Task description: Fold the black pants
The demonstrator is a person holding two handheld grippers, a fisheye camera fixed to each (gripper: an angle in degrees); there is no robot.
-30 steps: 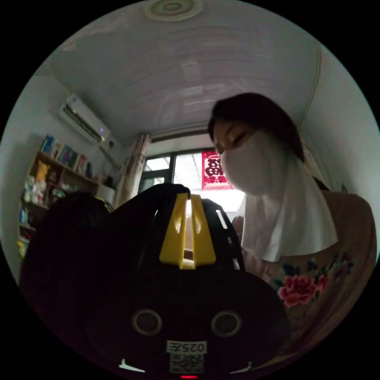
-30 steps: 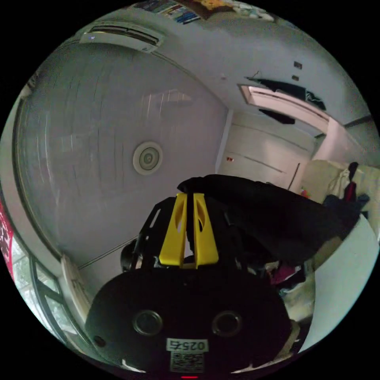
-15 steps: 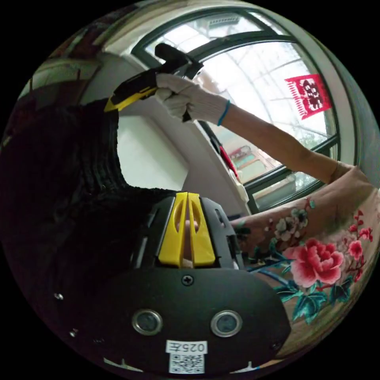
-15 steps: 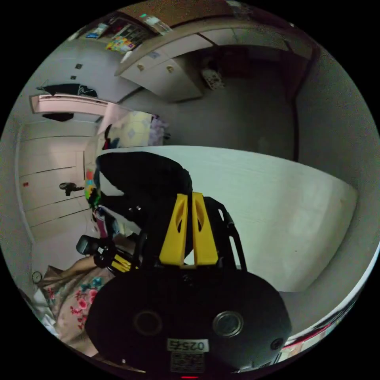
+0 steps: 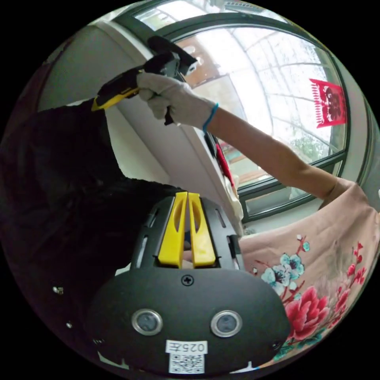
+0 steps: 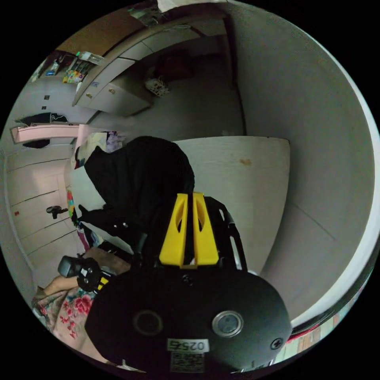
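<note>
The white table (image 6: 237, 174) is spreading pale behind the hanging cloth in the right gripper view. The black pants (image 5: 59, 190) are hanging in the air as a dark sheet, stretched between both tools above the table's near edge. A person's floral sleeve (image 5: 316, 277) is bordering the left gripper view, with a gloved hand (image 5: 170, 99) gripping the other tool's handle. The right gripper (image 6: 189, 198) is clenching the pants' edge between nearly closed yellow jaws. The left gripper (image 5: 187, 196) is likewise pinching the dark fabric, jaws drawn together on it.
</note>
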